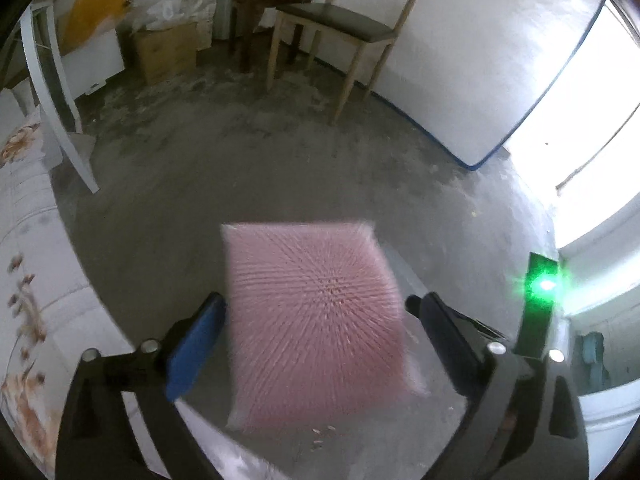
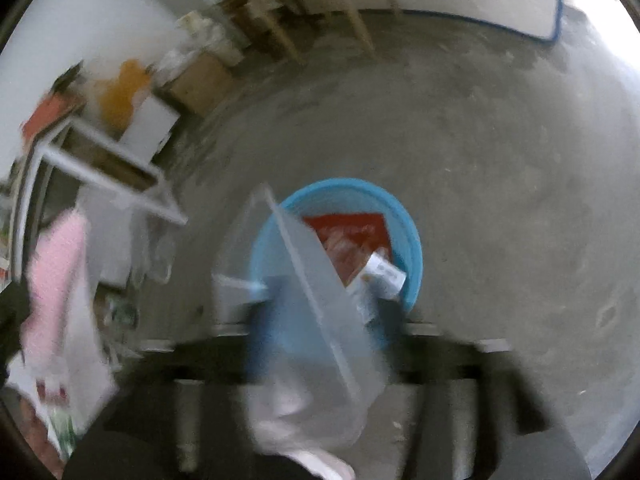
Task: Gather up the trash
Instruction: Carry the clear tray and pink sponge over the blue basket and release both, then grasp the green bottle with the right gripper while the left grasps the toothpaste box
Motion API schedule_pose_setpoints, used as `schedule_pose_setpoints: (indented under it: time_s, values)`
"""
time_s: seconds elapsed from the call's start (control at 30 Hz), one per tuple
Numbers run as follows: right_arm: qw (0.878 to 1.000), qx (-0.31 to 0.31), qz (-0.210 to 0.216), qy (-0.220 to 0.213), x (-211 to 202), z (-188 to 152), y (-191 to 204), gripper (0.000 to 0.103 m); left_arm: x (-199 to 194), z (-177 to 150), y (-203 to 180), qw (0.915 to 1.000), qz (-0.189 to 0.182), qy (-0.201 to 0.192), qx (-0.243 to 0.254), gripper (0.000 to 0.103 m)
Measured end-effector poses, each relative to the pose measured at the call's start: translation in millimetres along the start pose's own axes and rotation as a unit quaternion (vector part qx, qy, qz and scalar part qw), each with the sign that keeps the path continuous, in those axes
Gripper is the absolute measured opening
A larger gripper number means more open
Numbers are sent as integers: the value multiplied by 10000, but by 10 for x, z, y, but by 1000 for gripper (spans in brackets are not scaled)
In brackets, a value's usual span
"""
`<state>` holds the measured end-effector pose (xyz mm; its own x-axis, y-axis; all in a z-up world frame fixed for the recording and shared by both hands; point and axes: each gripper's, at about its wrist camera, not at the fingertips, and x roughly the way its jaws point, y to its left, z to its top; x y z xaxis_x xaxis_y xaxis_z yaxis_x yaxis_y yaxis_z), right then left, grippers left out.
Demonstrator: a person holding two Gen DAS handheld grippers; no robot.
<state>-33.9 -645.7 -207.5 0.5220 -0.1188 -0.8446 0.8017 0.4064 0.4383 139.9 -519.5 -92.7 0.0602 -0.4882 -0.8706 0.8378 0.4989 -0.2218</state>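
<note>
In the left wrist view a pink bristly brush or dustpan head (image 1: 316, 316) fills the space between the fingers of my left gripper (image 1: 316, 320); the jaws stand wide and I cannot tell if they touch it. In the right wrist view my right gripper (image 2: 320, 320) is shut on a clear plastic sheet or bag (image 2: 320, 320) held over a blue bucket (image 2: 412, 256). The bucket holds a red wrapper (image 2: 348, 228) and a small white box (image 2: 384, 274). The view is blurred by motion.
A wooden chair (image 1: 344, 28), a dark stool (image 1: 260, 4), a cardboard box (image 1: 164, 52) and bags stand by the far wall. A white chair leg (image 1: 60, 108) and a floral bedcover (image 1: 24, 280) are at left. A white board (image 1: 460, 80) leans at right. The floor is bare concrete.
</note>
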Motion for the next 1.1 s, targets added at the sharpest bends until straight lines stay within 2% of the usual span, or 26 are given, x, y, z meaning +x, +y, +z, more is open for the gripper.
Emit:
schedule_pose_setpoints:
  time_s: [0.03,0.1,0.17,0.27,0.4,0.57,0.7,0.8,0.9,0.97,1.07,1.1]
  values:
    - [9999,103,-60,8,106,10,-71,68,43,-1,29,9999,59,63,-53,96]
    - [9984,428,-232,272,290,-27,-214,68,55,-38,127,9996,-75,118,-228,96]
    - [9975,626,-106,318,278,-129,-323,68,-65,-103,242,9994,-184,29,-296,96]
    - [9980,553,-125,282,149,-297,-386,68,-319,-255,397,9994,-144,-163,-283,96]
    - [9972,701,59,250,-44,-399,-461,69,-708,-504,558,9981,-253,-360,-422,96]
    - [9971,637,403,-70,-475,-458,-340,78,-1404,-969,746,9935,-350,-954,-516,96]
    - [9979,-153,559,-293,-871,-480,139,82,-1965,-1437,880,9870,-138,-1543,-439,96]
    - [9928,-831,721,-469,-1117,-527,642,89,-2376,-1908,1073,9799,146,-1916,-538,96]
    - [9799,-1510,1165,-580,-1354,-700,1234,93,-2694,-2363,1314,9724,439,-2137,-827,96]
    - [9671,-1942,1572,-472,-1423,-849,1681,93,-2894,-2697,1494,9655,659,-2281,-1070,96]
    - [9448,-2385,2247,-17,-1431,-1134,2290,93,-3137,-3146,1693,9549,943,-2465,-1362,96]
    - [9360,-2501,2465,217,-1413,-1243,2488,93,-3234,-3302,1773,9487,1069,-2567,-1501,96]
